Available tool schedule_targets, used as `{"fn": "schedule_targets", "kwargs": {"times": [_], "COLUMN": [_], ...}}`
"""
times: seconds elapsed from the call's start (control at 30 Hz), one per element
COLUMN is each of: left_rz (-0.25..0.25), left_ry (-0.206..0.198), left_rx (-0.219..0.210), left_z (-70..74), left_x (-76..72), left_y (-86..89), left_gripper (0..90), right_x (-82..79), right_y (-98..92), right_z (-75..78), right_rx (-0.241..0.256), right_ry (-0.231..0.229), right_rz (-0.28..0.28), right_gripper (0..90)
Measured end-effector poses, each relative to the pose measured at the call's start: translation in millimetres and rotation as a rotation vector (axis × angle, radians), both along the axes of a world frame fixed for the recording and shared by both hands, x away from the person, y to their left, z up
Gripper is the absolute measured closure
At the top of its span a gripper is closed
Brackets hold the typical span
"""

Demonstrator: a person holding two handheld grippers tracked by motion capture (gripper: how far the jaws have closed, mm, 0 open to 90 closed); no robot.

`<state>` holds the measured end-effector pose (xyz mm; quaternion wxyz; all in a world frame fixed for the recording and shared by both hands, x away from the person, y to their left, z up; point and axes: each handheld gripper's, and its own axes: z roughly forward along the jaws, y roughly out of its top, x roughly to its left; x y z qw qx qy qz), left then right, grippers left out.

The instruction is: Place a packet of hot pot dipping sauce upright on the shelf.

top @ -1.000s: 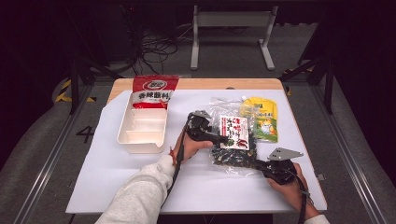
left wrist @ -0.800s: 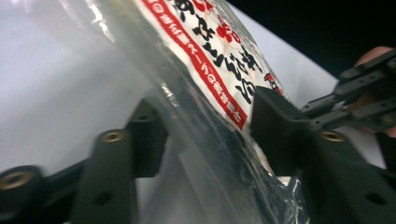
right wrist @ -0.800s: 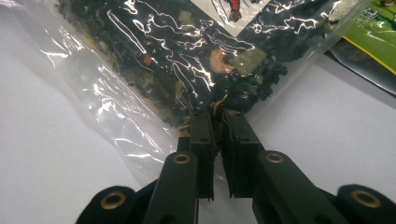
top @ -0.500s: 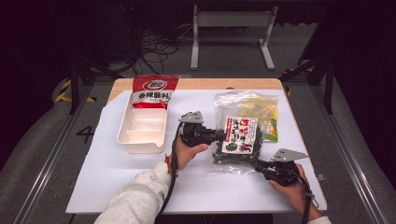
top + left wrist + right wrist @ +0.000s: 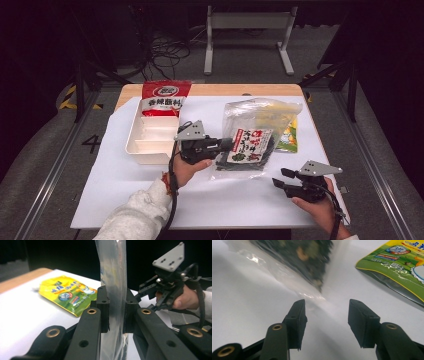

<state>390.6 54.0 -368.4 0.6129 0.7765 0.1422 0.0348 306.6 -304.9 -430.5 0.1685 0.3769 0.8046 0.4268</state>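
On white table (image 5: 150, 200) | left gripper (image 5: 227, 145) jaws clamp clear snack bag (image 5: 250, 145) | right gripper (image 5: 279, 177) jaws apart, empty

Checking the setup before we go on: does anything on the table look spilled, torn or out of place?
Nothing spilled or torn. The left gripper pinches the clear seaweed bag by its edge; the right gripper is open, and the white tray sits square.
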Motion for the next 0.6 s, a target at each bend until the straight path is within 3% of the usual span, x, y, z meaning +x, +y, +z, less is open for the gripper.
{"fn": "schedule_targets", "kwargs": {"times": [0.23,0.6], "left_rz": [0.026,0.059], "left_ry": [-0.043,-0.074], "left_rx": [-0.036,-0.077], "left_z": [12.6,22.5], "left_x": [-8.2,-8.0], "left_y": [29.9,53.2], "left_gripper": [80.6,80.6], "right_x": [4.9,7.4], "right_y": [3.8,9.9], "right_z": [-0.9,-5.9], "right_rx": [0.007,-0.018], "right_ry": [0.007,0.019], "right_rz": [0.0,0.012], "right_gripper": [45.9,42.2]}}
